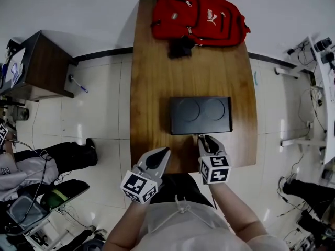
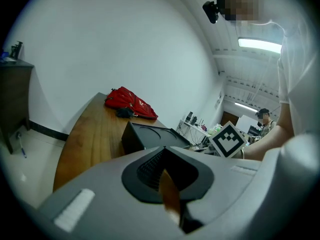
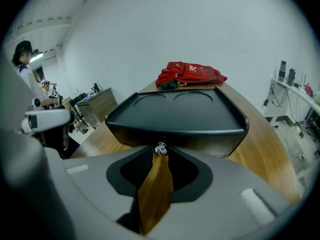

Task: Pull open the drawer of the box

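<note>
A flat black box lies on the wooden table, its drawer front facing me. In the right gripper view the drawer front is closed and carries a small shiny knob. My right gripper is open, its tips right at the knob, with bare wood showing through the gap. In the head view the right gripper reaches the box's near edge. My left gripper hangs to the left of it, short of the box. Its jaws meet at the tips, holding nothing.
A red backpack and a small black pouch lie at the table's far end. A dark cabinet stands on the floor to the left, and a seated person is near it. Desks with equipment line the right wall.
</note>
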Demonstrator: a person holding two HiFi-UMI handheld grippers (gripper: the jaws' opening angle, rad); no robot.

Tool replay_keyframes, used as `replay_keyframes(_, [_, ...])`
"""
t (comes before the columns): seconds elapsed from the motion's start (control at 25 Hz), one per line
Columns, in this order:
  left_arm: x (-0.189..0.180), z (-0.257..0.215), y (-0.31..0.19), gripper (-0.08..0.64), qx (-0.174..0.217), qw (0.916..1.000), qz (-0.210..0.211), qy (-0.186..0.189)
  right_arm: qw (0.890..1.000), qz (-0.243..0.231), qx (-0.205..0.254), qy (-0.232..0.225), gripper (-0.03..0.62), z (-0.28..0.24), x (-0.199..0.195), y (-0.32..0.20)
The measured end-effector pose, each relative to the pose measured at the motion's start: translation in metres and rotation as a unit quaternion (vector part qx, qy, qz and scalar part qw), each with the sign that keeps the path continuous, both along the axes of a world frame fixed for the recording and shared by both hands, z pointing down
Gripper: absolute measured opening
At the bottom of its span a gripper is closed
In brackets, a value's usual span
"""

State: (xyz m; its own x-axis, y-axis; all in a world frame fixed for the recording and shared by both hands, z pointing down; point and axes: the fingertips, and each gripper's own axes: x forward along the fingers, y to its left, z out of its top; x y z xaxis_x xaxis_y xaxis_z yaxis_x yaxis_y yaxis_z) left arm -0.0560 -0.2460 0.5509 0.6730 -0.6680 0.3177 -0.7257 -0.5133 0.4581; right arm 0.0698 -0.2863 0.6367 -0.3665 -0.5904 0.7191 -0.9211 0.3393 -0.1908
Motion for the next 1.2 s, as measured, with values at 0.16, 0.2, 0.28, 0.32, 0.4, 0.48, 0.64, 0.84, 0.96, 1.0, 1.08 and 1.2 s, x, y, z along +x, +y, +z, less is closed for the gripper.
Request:
replay_keyframes(0.16, [0.003, 0.008, 0.0, 0.006, -0.01, 0.9999, 0.003, 0.007, 1.0, 0.018, -0.016, -0.01, 0.085, 0.01, -0.003, -0.004])
replay_keyframes(0.2, [0.004, 0.009, 0.0, 0.006, -0.012, 0.9999, 0.003, 0.008, 1.0, 0.021, -0.018, -0.009, 0.077, 0.011, -0.003, -0.005])
replay_keyframes(0.28, [0.005, 0.01, 0.0, 0.006, -0.014, 0.9998, 0.002, 0.01, 0.999, 0.025, -0.021, -0.01, 0.075, 0.012, -0.002, -0.006])
replay_keyframes(0.32, [0.005, 0.011, 0.0, 0.006, -0.015, 0.9998, 0.0, 0.011, 0.999, 0.026, -0.022, -0.011, 0.075, 0.012, -0.003, -0.006])
replay_keyframes(0.4, [0.004, 0.01, 0.001, 0.006, -0.016, 0.9998, -0.003, 0.013, 0.999, 0.027, -0.022, -0.015, 0.074, 0.012, -0.003, -0.005])
replay_keyframes(0.48, [0.005, 0.009, 0.002, 0.006, -0.016, 0.9998, -0.001, 0.013, 0.999, 0.024, -0.023, -0.015, 0.075, 0.013, -0.002, -0.003])
replay_keyframes(0.64, [0.01, 0.003, 0.008, 0.006, -0.01, 0.9999, 0.003, 0.01, 0.999, 0.021, -0.027, -0.013, 0.075, 0.014, 0.0, 0.005])
replay_keyframes(0.84, [0.014, -0.001, 0.018, 0.006, -0.005, 0.9999, 0.003, 0.009, 0.999, 0.016, -0.028, -0.009, 0.075, 0.015, 0.002, 0.02])
replay_keyframes(0.96, [0.018, -0.001, 0.027, 0.006, -0.006, 1.0, 0.003, 0.007, 0.999, 0.012, -0.034, -0.008, 0.075, 0.017, 0.004, 0.033])
replay_keyframes(1.0, [0.02, -0.001, 0.029, 0.006, -0.005, 1.0, 0.002, 0.008, 0.999, 0.009, -0.036, -0.007, 0.075, 0.017, 0.005, 0.038])
replay_keyframes(1.08, [0.022, -0.002, 0.035, 0.006, -0.004, 1.0, 0.001, 0.008, 0.999, 0.006, -0.037, -0.005, 0.075, 0.018, 0.006, 0.048])
replay_keyframes(1.2, [0.026, -0.002, 0.046, 0.006, -0.003, 1.0, 0.002, 0.008, 0.999, 0.002, -0.04, -0.006, 0.075, 0.019, 0.007, 0.063])
